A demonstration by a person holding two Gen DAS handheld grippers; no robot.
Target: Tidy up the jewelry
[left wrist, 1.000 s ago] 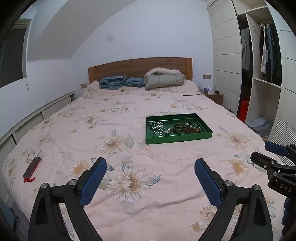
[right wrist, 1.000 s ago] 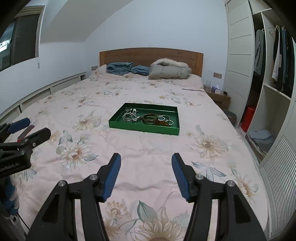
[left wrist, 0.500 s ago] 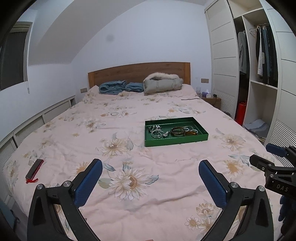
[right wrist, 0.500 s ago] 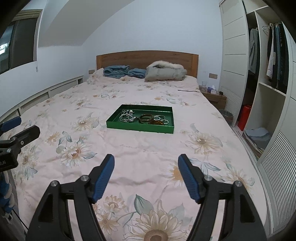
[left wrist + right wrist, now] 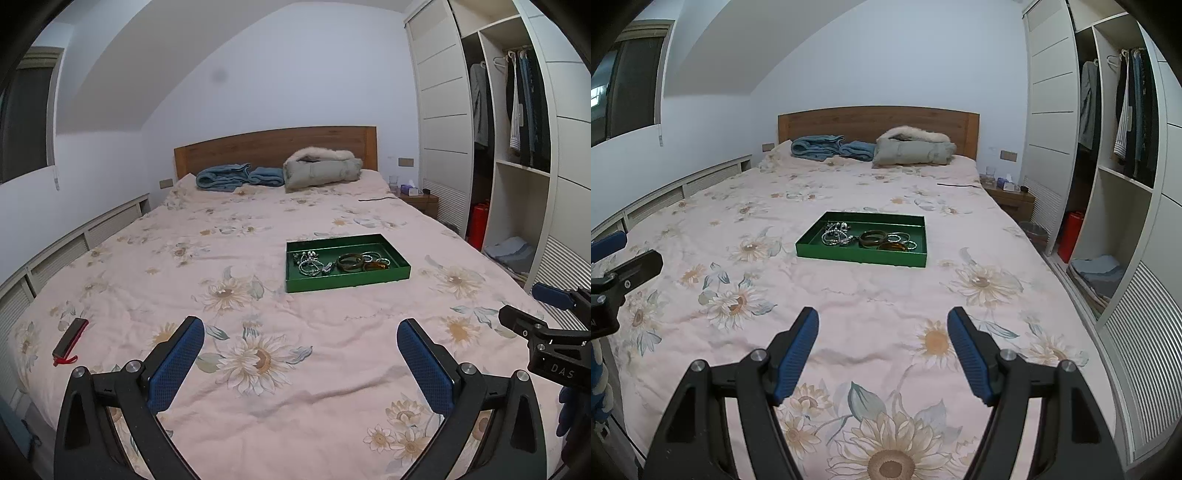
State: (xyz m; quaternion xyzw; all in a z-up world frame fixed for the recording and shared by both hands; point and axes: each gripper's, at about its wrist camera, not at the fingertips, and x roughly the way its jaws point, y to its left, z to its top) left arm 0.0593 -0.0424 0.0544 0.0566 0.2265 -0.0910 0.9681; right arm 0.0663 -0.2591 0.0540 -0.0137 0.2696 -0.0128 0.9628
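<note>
Both cameras have pulled back and tilted up over the last second, so the headboard sits lower in each picture and more wall shows above it; the right tongs have also spread wider than they were.

Left wrist view: the left tongs (image 5: 301, 349) hang above the foot of a bed (image 5: 229, 258) covered in a pink sheet with a daisy print. Their two blue pads are spread wide with nothing between them. A shallow green tray (image 5: 345, 282) lies flat on the sheet, ahead and a little right of centre, well apart from the pads. Inside it, a tangle of silver chains (image 5: 310, 263) lies on the left side and several bangles (image 5: 351, 261) on the right. A small black and red case (image 5: 70, 341) lies near the left edge of the sheet. The right tongs (image 5: 528, 308) poke in from the right edge.

Right wrist view: the right tongs (image 5: 882, 350) hang above the foot of the bed (image 5: 849, 295), pads moderately apart and holding nothing. The tray (image 5: 860, 254) sits ahead, just left of centre, with chains (image 5: 836, 236) on its left and bangles (image 5: 875, 238) on its right. Folded blue blankets (image 5: 827, 146) and a grey coat (image 5: 912, 149) lie against the wooden headboard (image 5: 879, 120). An open wardrobe (image 5: 1115, 122) with hanging clothes fills the right side. The left tongs (image 5: 628, 254) enter at the left edge.
</note>
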